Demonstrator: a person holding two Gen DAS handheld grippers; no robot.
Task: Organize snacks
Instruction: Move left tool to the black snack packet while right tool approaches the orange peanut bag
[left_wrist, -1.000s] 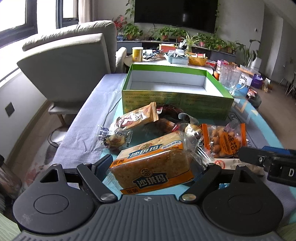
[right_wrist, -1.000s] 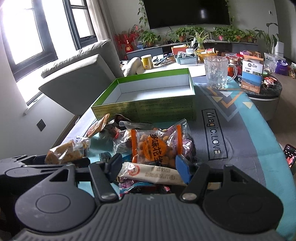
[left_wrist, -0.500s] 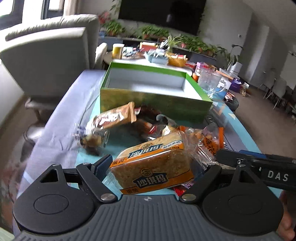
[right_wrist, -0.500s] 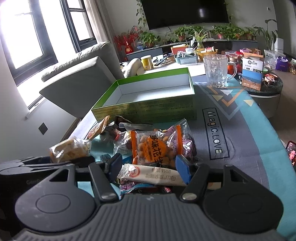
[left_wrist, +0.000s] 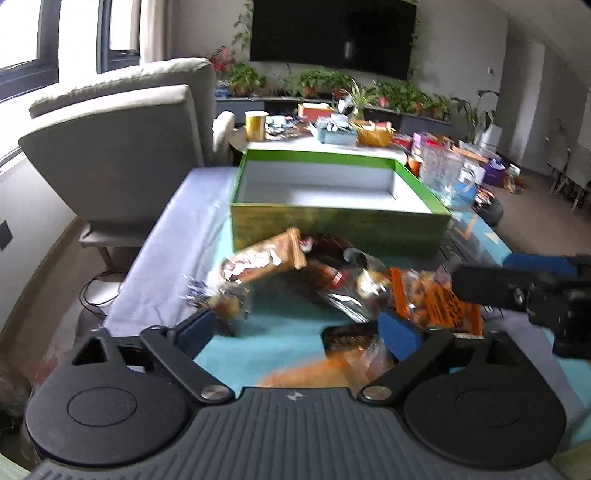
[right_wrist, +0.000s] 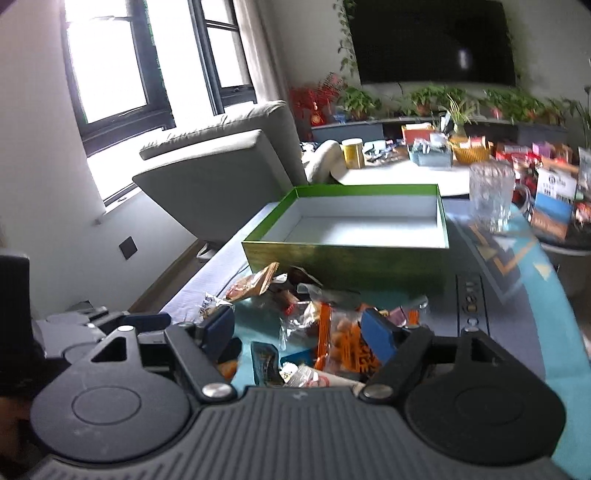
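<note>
Snacks heaped mid-desk, just in front of green box (left_wrist: 340, 225), which sits toward desk's far edge with its white inside showing nothing in it. Pile: tan wrapped bar (left_wrist: 264, 256) leaning near box's front wall, orange peanut bag (left_wrist: 436, 302) on the right side of the heap, small clear-wrapped cookie (left_wrist: 221, 302) on the left side, dark red wrappers between them, all touching or overlapping. Glass mug (right_wrist: 493, 197) stands past box's right far corner; grey armchair (left_wrist: 118, 147) off desk's left edge; second table behind the box carries a yellow tin (left_wrist: 255, 124) and a wicker basket (left_wrist: 375, 134). Desk (left_wrist: 258, 350) has teal cloth, grey strip along the left edge. Left tongs (left_wrist: 299, 328) wide apart, nothing gripped; a blurred orange-and-dark packet (left_wrist: 351, 354) lies below, close to the right finger, contact unclear from motion blur. Right tongs (right_wrist: 299, 328) also wide apart, gripping nothing, hanging over the near side of the heap with the peanut bag and a dark small packet (right_wrist: 264, 363) under the gap. Right tongs show in the left wrist view at the right edge, over the peanut bag.
</note>
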